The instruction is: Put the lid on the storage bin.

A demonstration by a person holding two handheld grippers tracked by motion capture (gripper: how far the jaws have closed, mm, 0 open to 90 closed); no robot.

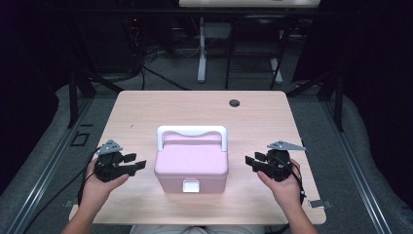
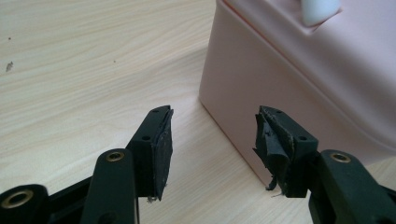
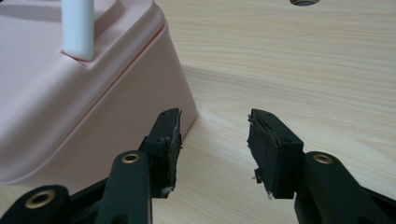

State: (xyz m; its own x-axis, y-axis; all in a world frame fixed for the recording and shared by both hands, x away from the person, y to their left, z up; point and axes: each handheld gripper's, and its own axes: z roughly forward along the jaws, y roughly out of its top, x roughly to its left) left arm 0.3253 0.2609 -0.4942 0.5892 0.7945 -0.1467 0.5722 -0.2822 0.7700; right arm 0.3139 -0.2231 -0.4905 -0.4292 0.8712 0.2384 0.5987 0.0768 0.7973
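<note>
A pink box (image 1: 191,165) with a white handle (image 1: 192,131) sits in the lower middle of the frame, its front latch (image 1: 190,185) toward the bottom edge, likely so the person can reach it squarely. The left hand-held gripper (image 1: 135,162) and right hand-held gripper (image 1: 251,161) flank it, each just beside a side wall, jaws released with nothing between them. The surface (image 1: 146,112) lies bare across the upper half, giving ample room; its near edge runs close below the box
</note>
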